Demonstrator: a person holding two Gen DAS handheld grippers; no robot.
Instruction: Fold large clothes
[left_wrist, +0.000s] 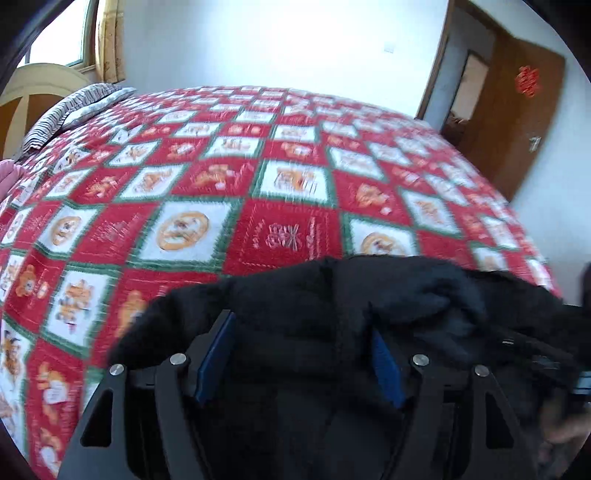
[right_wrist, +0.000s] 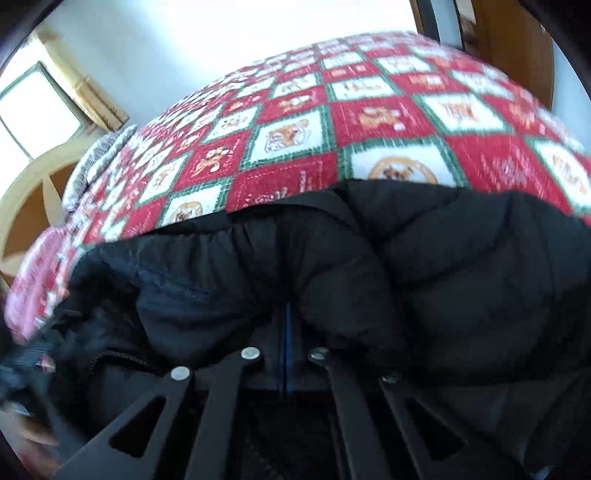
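A black padded jacket (left_wrist: 369, 291) lies at the near edge of a bed with a red, white and green patchwork quilt (left_wrist: 280, 173). In the left wrist view my left gripper (left_wrist: 303, 354) is open, its blue pads (left_wrist: 218, 350) wide apart with black fabric bunched between and over them. In the right wrist view the jacket (right_wrist: 443, 258) fills the lower half, puffy and creased. My right gripper (right_wrist: 286, 343) is shut on a fold of the jacket; only a thin blue pad line shows under the cloth. The quilt (right_wrist: 295, 140) stretches beyond.
A striped pillow (left_wrist: 74, 110) lies at the bed's far left by a wooden headboard (left_wrist: 33, 88) and a window. A brown door (left_wrist: 517, 122) stands open at the far right. A pink cloth (left_wrist: 9, 173) shows at the left edge.
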